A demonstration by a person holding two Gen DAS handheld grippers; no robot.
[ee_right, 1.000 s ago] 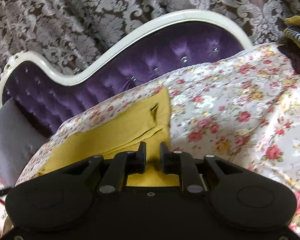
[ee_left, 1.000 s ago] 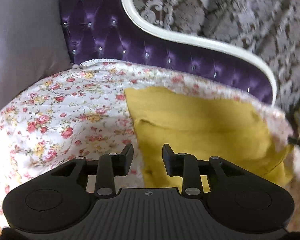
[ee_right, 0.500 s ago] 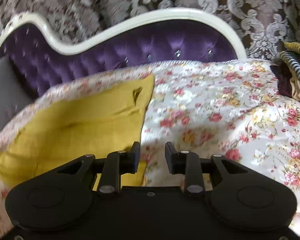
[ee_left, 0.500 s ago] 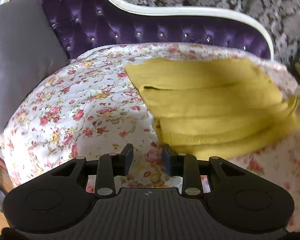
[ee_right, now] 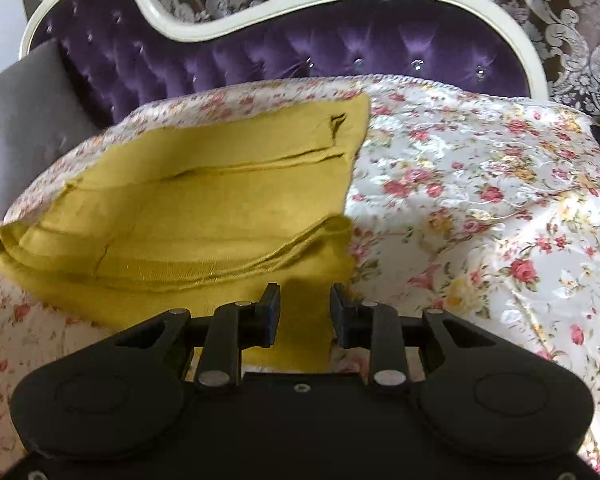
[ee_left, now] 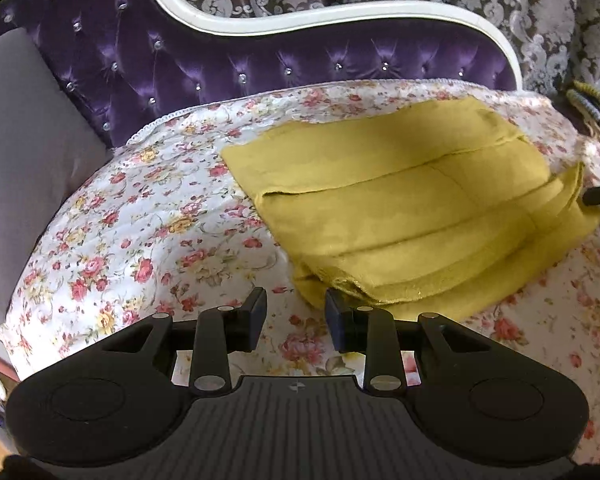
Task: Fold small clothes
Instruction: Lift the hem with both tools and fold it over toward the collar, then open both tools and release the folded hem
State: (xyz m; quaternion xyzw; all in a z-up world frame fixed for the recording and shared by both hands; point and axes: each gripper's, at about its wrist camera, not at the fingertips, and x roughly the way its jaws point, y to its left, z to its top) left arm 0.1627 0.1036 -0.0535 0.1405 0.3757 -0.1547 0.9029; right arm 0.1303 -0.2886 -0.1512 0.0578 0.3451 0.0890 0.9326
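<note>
The mustard-yellow knitted garment [ee_left: 412, 216] lies folded in several stacked layers on the floral quilted bedspread [ee_left: 148, 224], near the purple tufted headboard with its white frame [ee_left: 300, 64]. A second ago the right gripper [ee_right: 305, 312] had its jaws nearly together at the garment's near edge; they have just been opening, and now they stand apart, with the lowest yellow layer showing behind the gap and nothing pinched that I can see. The left gripper [ee_left: 296, 314] also has its jaws apart and empty, hovering over bare bedspread just beside the garment's near left corner; a second ago it sat over the cloth itself. Both cameras have levelled out from a tilt, and the fold looks flatter and more settled than before.

My reading is that a fold has just been laid down and let go, so this garment is close to finished, with perhaps a last tidy or a move aside to come.

The folded bundle is a wide rectangle. Its long axis runs left to right across the bed, roughly parallel to the headboard, with the open layered edges facing the grippers.
</note>
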